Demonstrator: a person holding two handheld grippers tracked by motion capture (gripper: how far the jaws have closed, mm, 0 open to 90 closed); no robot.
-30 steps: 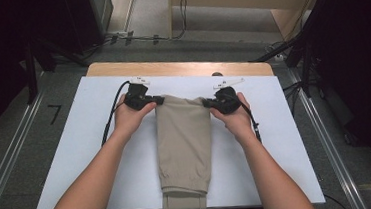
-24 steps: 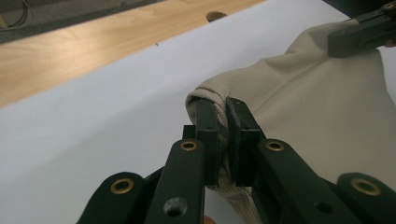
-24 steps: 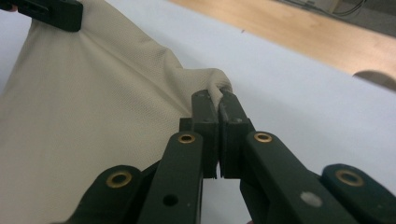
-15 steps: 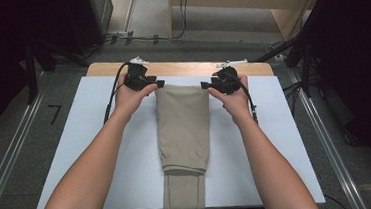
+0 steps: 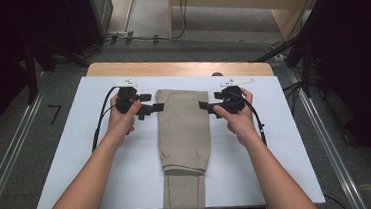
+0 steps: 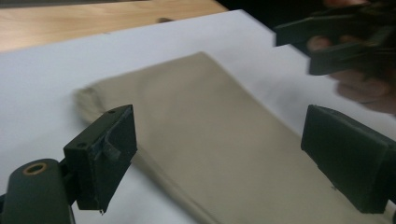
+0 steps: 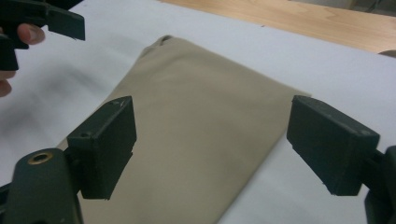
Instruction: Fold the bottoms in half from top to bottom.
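Folded khaki trousers flat along the middle of the white board, legs hanging off the near edge. Left gripper just beside one upper corner, right gripper just beside the other; jaws of both just been opening, now wide, nothing between them, cloth released. Risk ahead: draped leg weight dragging the fold toward the near edge. Also likely: an open jaw snagging the top layer on the next reach, rucking the neat edge.
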